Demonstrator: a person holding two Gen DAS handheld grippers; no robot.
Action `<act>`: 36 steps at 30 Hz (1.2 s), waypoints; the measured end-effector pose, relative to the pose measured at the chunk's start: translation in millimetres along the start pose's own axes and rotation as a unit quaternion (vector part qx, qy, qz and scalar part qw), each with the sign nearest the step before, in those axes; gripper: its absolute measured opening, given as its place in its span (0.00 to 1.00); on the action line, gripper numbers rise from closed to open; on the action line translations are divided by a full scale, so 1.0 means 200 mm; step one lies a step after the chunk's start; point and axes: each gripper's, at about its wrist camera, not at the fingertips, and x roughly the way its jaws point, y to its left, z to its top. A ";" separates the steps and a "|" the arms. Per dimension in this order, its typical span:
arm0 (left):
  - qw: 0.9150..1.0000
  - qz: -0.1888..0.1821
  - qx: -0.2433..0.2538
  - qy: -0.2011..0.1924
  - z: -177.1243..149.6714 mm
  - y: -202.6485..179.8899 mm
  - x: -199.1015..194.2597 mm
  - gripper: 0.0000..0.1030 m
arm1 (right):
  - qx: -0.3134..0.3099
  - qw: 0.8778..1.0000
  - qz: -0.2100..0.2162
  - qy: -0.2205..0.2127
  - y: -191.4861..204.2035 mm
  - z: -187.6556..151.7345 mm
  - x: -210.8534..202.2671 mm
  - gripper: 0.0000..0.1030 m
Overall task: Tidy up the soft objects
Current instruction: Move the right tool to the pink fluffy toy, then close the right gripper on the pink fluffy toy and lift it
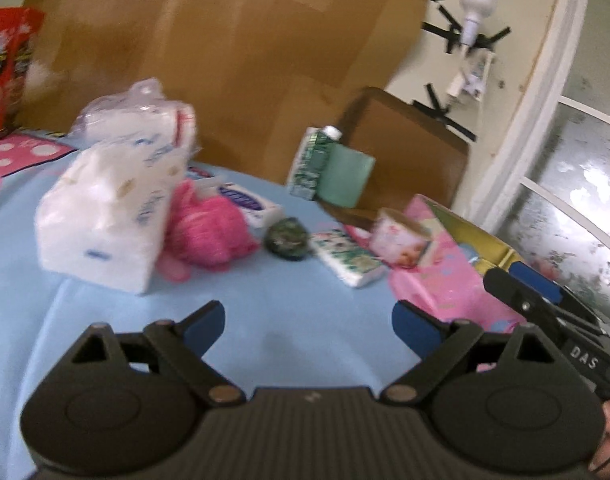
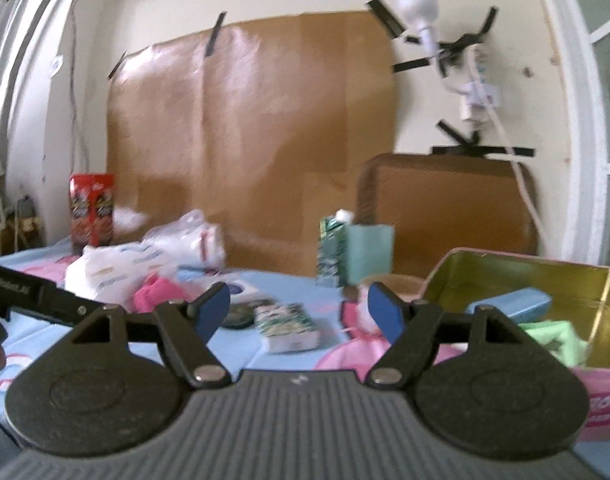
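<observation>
My left gripper [image 1: 307,316] is open and holds nothing, hovering over the blue cloth [image 1: 265,320]. Beyond it lie a white tissue pack [image 1: 101,224], a pink mesh pouf [image 1: 211,232], a dark green round thing [image 1: 287,238] and a small green-printed tissue packet [image 1: 347,260]. My right gripper [image 2: 299,312] is open too, with nothing between its pads, level with the tissue packet [image 2: 289,326]. To its right stands a pink tin with a gold inside [image 2: 517,276], holding a blue block [image 2: 513,304] and a green cloth [image 2: 553,336]. The right gripper [image 1: 513,280] also shows by the tin [image 1: 489,248].
A bagged stack of tissues [image 1: 145,120], a white box with a blue label [image 1: 253,204], a green carton [image 1: 311,164], a green paper bag [image 1: 345,178] and a small pink cup [image 1: 401,240] stand further back. A red snack bag [image 2: 91,212] and brown tray [image 2: 449,208] are at the wall.
</observation>
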 end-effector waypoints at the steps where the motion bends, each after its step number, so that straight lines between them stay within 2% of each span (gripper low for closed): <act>1: 1.000 0.005 0.000 0.000 -0.01 0.02 -0.01 0.91 | -0.003 1.000 0.005 0.006 0.02 0.00 0.01 0.76; 5: 1.000 0.024 0.011 -0.007 -0.02 0.06 -0.02 0.91 | -0.015 0.999 0.020 0.023 0.09 -0.02 0.05 0.76; 10: 1.000 0.022 0.001 -0.011 -0.04 0.11 -0.01 0.91 | -0.026 0.998 0.034 0.036 0.15 -0.02 0.09 0.76; 17: 0.998 -0.007 -0.060 -0.026 -0.03 0.23 -0.04 0.91 | -0.030 0.996 0.061 0.057 0.21 0.01 0.21 0.76; 21: 0.994 -0.008 -0.098 -0.041 -0.04 0.29 -0.06 0.91 | -0.017 0.993 0.086 0.075 0.25 0.04 0.32 0.76; 28: 0.989 0.004 -0.116 -0.095 -0.05 0.32 -0.12 0.91 | -0.043 0.982 0.148 0.106 0.39 0.07 0.57 0.76; 29: 0.988 0.020 -0.117 -0.100 -0.06 0.32 -0.12 0.89 | -0.051 0.980 0.155 0.113 0.41 0.06 0.61 0.76; 31: 0.984 0.036 -0.135 -0.106 -0.05 0.34 -0.13 0.89 | -0.052 0.976 0.169 0.124 0.43 0.05 0.69 0.76; 34: 0.980 0.018 -0.166 -0.105 -0.05 0.40 -0.13 0.89 | -0.038 0.971 0.186 0.143 0.42 0.06 0.80 0.75; 36: 0.980 0.025 -0.166 -0.105 -0.05 0.40 -0.12 0.89 | -0.020 0.968 0.195 0.159 0.41 0.06 0.87 0.75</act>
